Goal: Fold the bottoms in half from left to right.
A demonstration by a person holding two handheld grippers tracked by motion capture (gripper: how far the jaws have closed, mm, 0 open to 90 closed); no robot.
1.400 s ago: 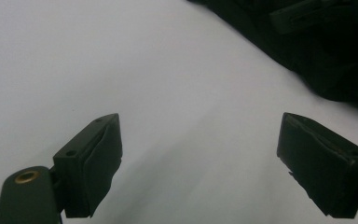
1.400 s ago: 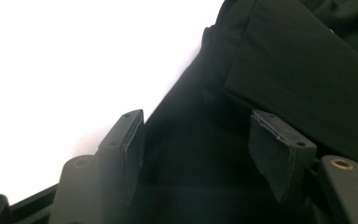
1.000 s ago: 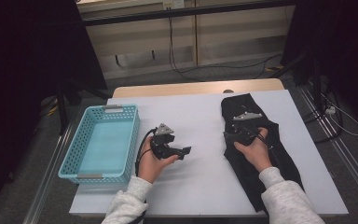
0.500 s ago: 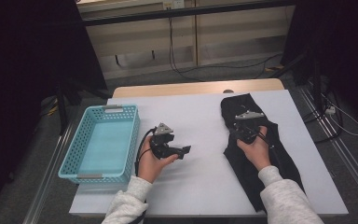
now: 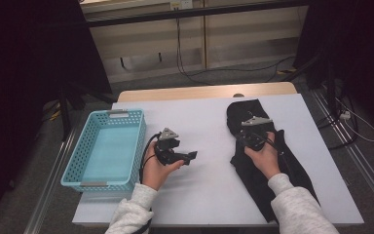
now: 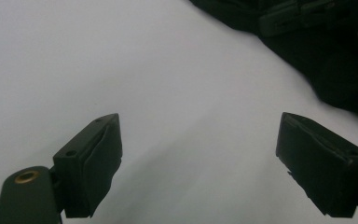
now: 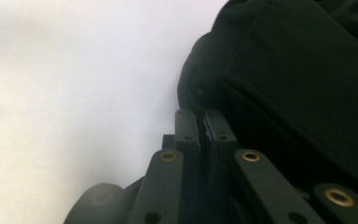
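Now right gripper (image 7: 204,114) just closed, pinching black garment (image 5: 253,161) edge; left gripper (image 6: 200,154) wide, empty.

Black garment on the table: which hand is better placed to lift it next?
Right. The right gripper sits on the black garment, fingers closed at its edge. The left gripper is open over bare white table, apart from it.

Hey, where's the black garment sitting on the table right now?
In the high view the black garment lies on the right part of the white table, under the right gripper, far across from the blue basket at the left edge.
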